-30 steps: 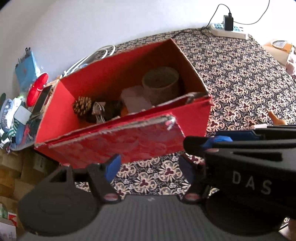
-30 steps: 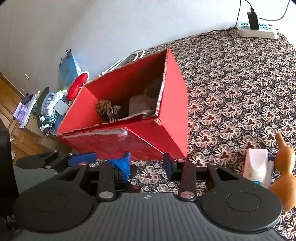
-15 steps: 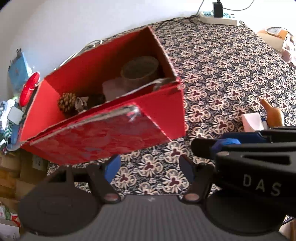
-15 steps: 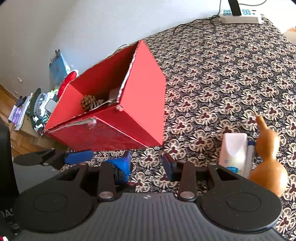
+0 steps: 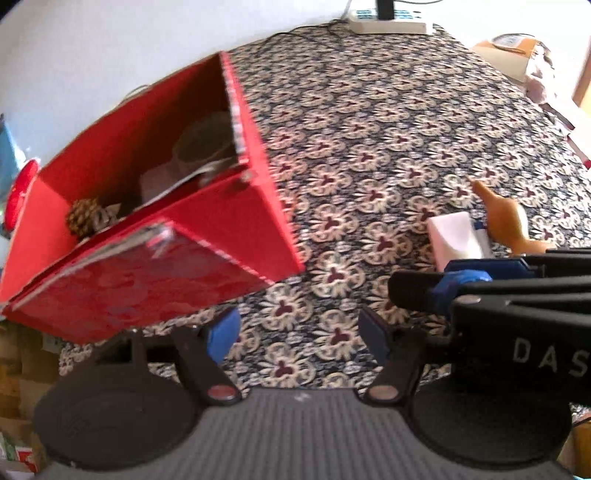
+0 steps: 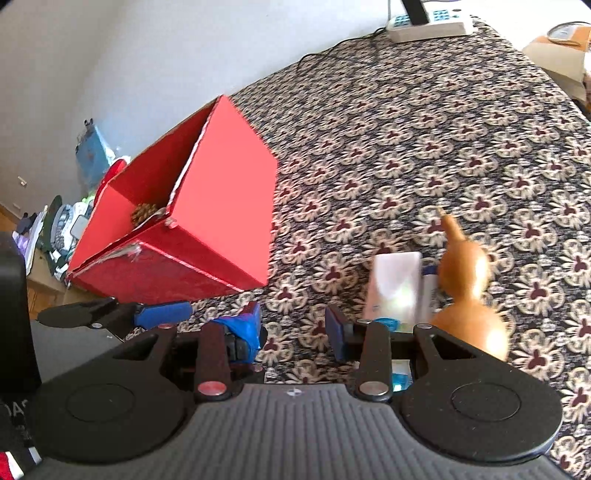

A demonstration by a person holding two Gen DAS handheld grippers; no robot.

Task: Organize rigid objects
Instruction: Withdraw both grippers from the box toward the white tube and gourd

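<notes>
An open red box (image 5: 155, 236) (image 6: 207, 225) stands at the left on the patterned cloth. Inside lie a pine cone (image 5: 82, 218) (image 6: 142, 213), a grey cup (image 5: 203, 147) and other small items. To the right, an orange gourd (image 6: 467, 291) (image 5: 508, 221) lies beside a white pack (image 6: 397, 291) (image 5: 456, 236) with a blue-capped item between them. My left gripper (image 5: 299, 334) is open over bare cloth, nothing between its fingers. My right gripper (image 6: 295, 328) is open too, just left of the white pack; it also shows in the left wrist view (image 5: 436, 291).
A white power strip (image 6: 430, 24) (image 5: 389, 24) with a black plug and cord lies at the far edge of the cloth. Cluttered items (image 6: 66, 225) sit on a low surface left of the box. Cardboard and papers (image 5: 517, 55) lie at the far right.
Both views have swung to the right: the red box has slid left in the frames, and the gourd and white pack have come closer to my right gripper. Both grippers stay open.
</notes>
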